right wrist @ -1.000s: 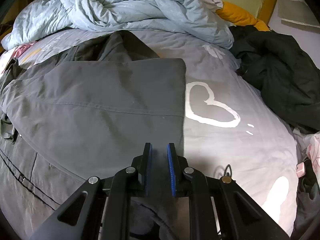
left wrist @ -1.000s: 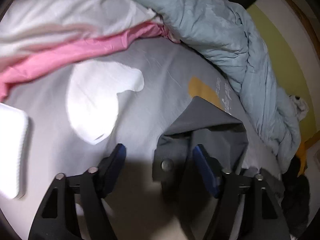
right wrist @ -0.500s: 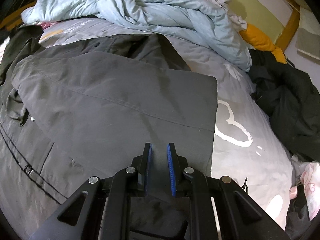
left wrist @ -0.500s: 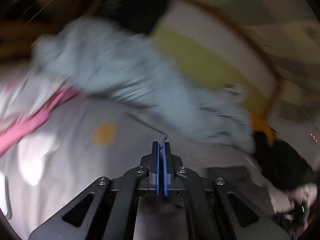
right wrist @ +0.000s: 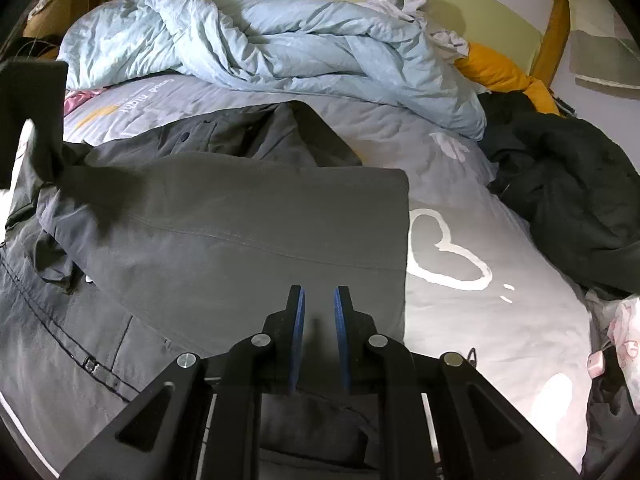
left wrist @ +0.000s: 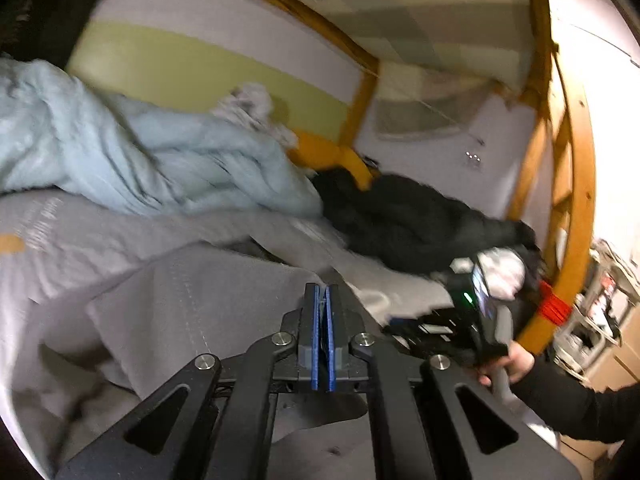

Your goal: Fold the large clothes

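A dark grey jacket (right wrist: 240, 232) lies spread on the bed, with one panel folded over its middle. In the left wrist view my left gripper (left wrist: 322, 300) has its blue pads pressed together over the same jacket (left wrist: 192, 300). In the right wrist view that left gripper (right wrist: 32, 120) is a dark shape at the far left, pulling the panel's corner up. My right gripper (right wrist: 320, 308) hovers low over the panel's near edge. Its jaws stand a narrow gap apart, with bunched jacket cloth under them. A hand in a black sleeve (left wrist: 516, 360) holds it.
A crumpled light-blue duvet (right wrist: 280, 52) fills the back of the bed. A black garment (right wrist: 560, 192) is heaped at the right, with an orange pillow (right wrist: 500, 72) behind it. The grey sheet (right wrist: 480, 320) has a white heart print. A wooden bed frame (left wrist: 576, 200) rises on the right.
My left gripper closed on the jacket piece with the snap, then swung up and right, rolling as it went. The right gripper rose slightly and the folded panel kept its shape.
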The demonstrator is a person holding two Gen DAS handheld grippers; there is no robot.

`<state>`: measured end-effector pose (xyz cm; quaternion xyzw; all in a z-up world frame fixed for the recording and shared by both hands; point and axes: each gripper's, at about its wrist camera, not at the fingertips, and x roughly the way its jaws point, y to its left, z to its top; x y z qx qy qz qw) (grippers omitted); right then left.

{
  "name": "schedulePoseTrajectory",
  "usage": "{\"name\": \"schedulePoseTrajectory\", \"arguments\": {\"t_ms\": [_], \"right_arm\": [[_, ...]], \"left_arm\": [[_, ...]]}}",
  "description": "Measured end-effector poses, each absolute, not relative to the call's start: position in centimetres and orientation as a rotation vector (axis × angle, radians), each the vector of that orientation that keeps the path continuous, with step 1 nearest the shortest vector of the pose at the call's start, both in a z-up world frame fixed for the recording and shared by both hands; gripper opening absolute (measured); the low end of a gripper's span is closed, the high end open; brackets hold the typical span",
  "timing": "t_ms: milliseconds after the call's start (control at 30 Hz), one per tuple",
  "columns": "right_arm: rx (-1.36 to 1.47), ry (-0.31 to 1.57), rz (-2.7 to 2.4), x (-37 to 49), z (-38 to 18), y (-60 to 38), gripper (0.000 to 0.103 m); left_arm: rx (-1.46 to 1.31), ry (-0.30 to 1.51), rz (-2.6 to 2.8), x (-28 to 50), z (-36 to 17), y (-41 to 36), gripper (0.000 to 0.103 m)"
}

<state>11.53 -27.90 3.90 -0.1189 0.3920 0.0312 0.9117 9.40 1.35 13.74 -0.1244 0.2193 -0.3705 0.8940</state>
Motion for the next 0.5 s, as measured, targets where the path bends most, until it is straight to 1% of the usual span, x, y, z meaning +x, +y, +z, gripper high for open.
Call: {"name": "schedulePoseTrajectory", "arguments": {"t_ms": [67, 167, 233, 267, 300, 333, 400, 467, 500], "right_arm": [[-0.241, 0.81, 0.068, 11.5, 3.9, -27.9, 0.016], [-0.237, 0.819, 0.073, 11.5, 3.8, -27.9, 0.016], [-0.234, 0.825, 0.066, 11.7, 3.7, -28.0, 0.016], [-0.23, 0.827, 0.062, 11.7, 3.6, -28.0, 0.016], [-0.226, 0.828, 0.062, 11.7, 3.6, -28.0, 0.016], [-0.226, 0.829, 0.066, 11.7, 3.6, -27.9, 0.016], [-0.236, 0.822, 0.066, 11.6, 3.5, -27.7, 0.016], [-0.252, 0.812, 0.071, 11.4, 3.5, -27.3, 0.017], [-0.258, 0.808, 0.075, 11.4, 3.5, -27.0, 0.017]], "left_arm": [[-0.236, 0.495, -0.8, 9.6, 12.6, -0.6, 0.002], [-0.125, 0.554, -0.711, 10.9, 10.2, -3.0, 0.007], [-0.121, 0.582, -0.657, 11.1, 8.6, -2.4, 0.007], [-0.136, 0.598, -0.637, 11.5, 8.1, -1.8, 0.011], [-0.146, 0.61, -0.623, 11.6, 7.8, -1.3, 0.018], [-0.156, 0.615, -0.608, 11.5, 7.8, -0.7, 0.022], [-0.165, 0.588, -0.573, 10.5, 8.0, 0.4, 0.037], [-0.166, 0.559, -0.526, 9.5, 8.7, 2.4, 0.042], [-0.166, 0.555, -0.492, 9.0, 8.9, 3.3, 0.043]]}}
